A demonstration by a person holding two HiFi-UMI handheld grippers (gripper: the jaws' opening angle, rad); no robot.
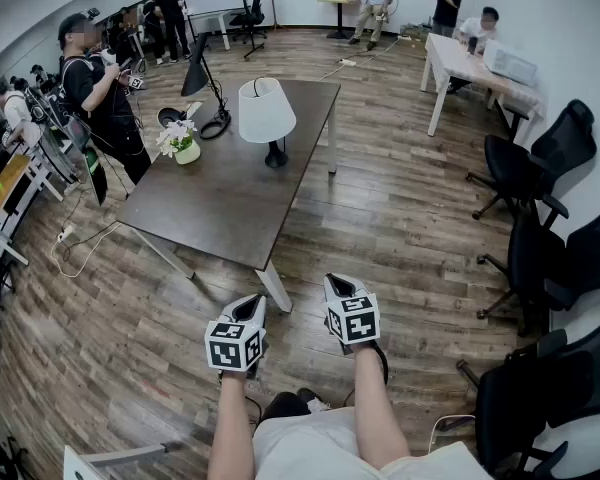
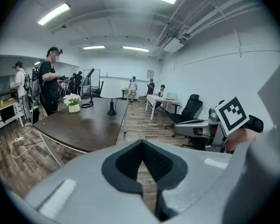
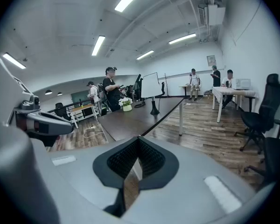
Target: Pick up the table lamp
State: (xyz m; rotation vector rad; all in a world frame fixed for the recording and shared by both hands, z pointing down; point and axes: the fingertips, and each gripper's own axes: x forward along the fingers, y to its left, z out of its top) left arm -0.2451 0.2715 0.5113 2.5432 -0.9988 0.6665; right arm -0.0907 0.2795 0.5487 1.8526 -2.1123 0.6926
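A table lamp (image 1: pixel 268 116) with a white shade and a black foot stands upright near the far right corner of the dark table (image 1: pixel 220 203). The same lamp (image 2: pixel 112 93) shows far ahead in the left gripper view, and the lamp (image 3: pixel 152 88) in the right gripper view. My left gripper (image 1: pixel 250 309) and right gripper (image 1: pixel 336 286) hover side by side over the floor, well short of the table's near corner. Both are shut and hold nothing, their pads meeting in their own views: left gripper (image 2: pixel 141 151), right gripper (image 3: pixel 138 146).
A small pot of white flowers (image 1: pixel 181 144) and a black desk lamp (image 1: pixel 204 84) stand on the table's far left part. Black office chairs (image 1: pixel 536 230) line the right side. Several people (image 1: pixel 102 90) stand at the left and at the back. A white table (image 1: pixel 469 68) is at the far right.
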